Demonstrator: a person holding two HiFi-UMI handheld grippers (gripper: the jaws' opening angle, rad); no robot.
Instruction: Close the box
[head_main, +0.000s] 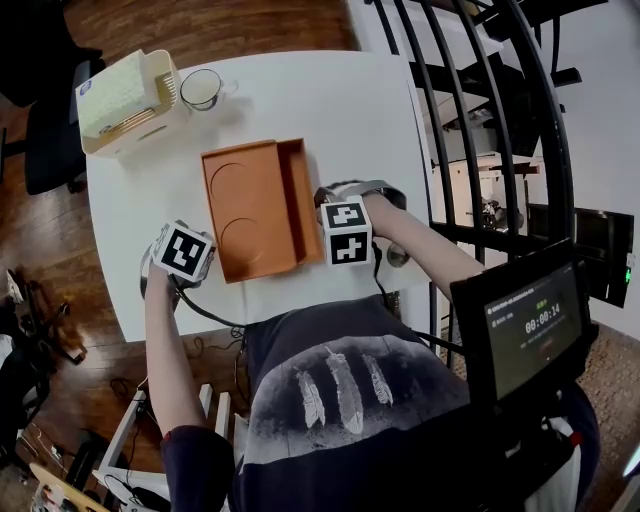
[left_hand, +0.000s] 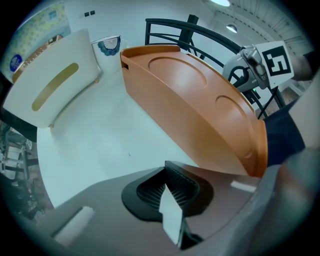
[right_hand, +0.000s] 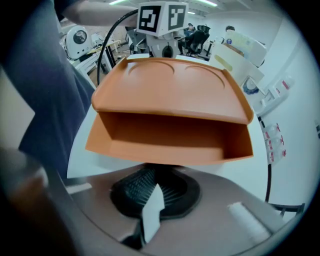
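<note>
An orange box (head_main: 300, 200) lies in the middle of the white table (head_main: 330, 110). Its lid (head_main: 250, 210), with two round dents, sits tilted over it, so the right side stays uncovered. In the right gripper view the box interior (right_hand: 165, 132) shows under the raised lid (right_hand: 172, 85). My right gripper (head_main: 325, 228) is at the box's right wall, its jaws (right_hand: 152, 192) shut and empty, just short of the wall. My left gripper (head_main: 200, 258) is by the box's near left corner, also shut (left_hand: 167, 195) with nothing in it. The left gripper view shows the lid (left_hand: 200, 100) sloping up.
A white holder (head_main: 125, 100) with a pale pack stands at the table's far left, a cup (head_main: 201, 88) beside it. A black railing (head_main: 480, 120) runs along the right. A screen with a timer (head_main: 530, 325) is near right. Wooden floor lies to the left.
</note>
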